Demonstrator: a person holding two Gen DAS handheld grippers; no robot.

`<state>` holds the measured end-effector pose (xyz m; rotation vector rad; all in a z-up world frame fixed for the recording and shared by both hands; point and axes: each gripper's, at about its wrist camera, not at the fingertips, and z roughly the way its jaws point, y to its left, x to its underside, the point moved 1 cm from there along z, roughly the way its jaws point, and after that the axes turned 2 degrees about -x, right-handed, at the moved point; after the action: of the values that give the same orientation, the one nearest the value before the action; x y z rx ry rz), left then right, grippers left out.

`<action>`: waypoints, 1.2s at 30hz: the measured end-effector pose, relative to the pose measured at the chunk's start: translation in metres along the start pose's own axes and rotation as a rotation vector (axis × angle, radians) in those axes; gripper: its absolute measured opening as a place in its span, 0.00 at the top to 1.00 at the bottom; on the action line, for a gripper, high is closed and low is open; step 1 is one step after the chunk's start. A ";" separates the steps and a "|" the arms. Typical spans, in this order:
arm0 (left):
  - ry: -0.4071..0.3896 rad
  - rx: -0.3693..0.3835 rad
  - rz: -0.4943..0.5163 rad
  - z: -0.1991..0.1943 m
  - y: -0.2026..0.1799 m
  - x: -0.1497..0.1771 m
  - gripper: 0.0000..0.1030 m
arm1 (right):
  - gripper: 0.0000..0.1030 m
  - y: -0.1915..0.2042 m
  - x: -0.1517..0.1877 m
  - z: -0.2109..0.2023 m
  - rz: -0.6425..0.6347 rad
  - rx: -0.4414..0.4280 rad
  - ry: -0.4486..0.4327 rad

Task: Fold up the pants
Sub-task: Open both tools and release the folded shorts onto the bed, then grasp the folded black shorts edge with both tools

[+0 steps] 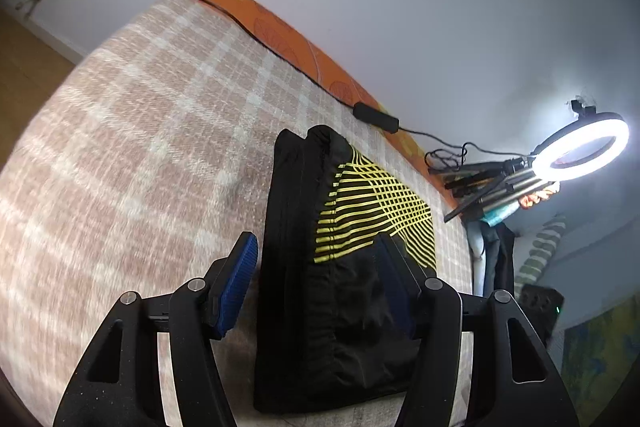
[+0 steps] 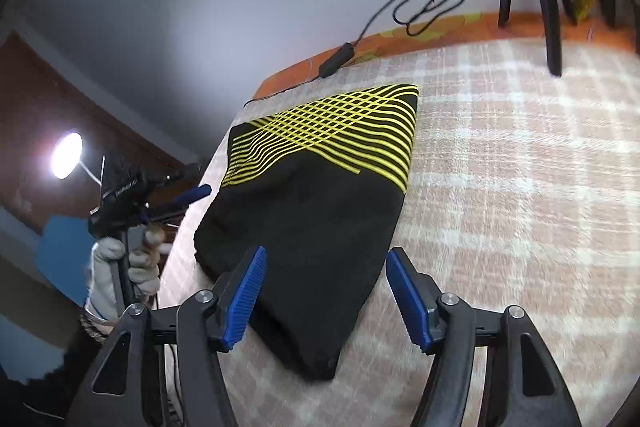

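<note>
Only from the right wrist — a gloved hand [image 2: 120, 267] on the spread left hand-held gripper [image 2: 192, 197] beside folded pants [image 2: 312, 227].

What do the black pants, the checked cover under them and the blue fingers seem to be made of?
The pants look like a matte, soft knit, probably synthetic sportswear; the yellow lines seem printed on. The checked cover looks like a fuzzy woven blanket, its pink and white squares soft-edged. The blue fingers look like ridged rubber or soft plastic, set in black hard-plastic arms.
</note>
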<state>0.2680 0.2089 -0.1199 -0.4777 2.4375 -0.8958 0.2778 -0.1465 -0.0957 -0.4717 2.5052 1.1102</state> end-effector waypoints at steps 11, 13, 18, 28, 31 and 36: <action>0.087 0.055 0.043 0.034 0.007 -0.017 0.42 | 0.39 -0.039 -0.031 0.036 0.109 -0.083 0.033; 0.092 0.068 0.035 0.038 0.007 -0.022 0.42 | 0.39 -0.043 -0.036 0.038 0.118 -0.111 0.028; 0.092 0.092 0.048 0.053 0.002 -0.034 0.42 | 0.48 -0.056 -0.048 0.047 0.154 -0.176 0.005; 0.065 0.013 0.145 0.071 -0.017 -0.038 0.70 | 0.60 -0.045 -0.066 0.071 0.129 -0.204 0.016; 0.059 0.009 0.128 0.073 -0.015 -0.039 0.80 | 0.69 -0.044 -0.066 0.072 0.134 -0.196 0.014; 0.020 0.014 0.157 0.064 -0.017 -0.037 0.86 | 0.89 -0.042 -0.063 0.066 0.130 -0.142 -0.009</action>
<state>0.3358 0.1823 -0.1384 -0.2686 2.4455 -0.8546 0.3636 -0.1137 -0.1357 -0.3442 2.4895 1.3425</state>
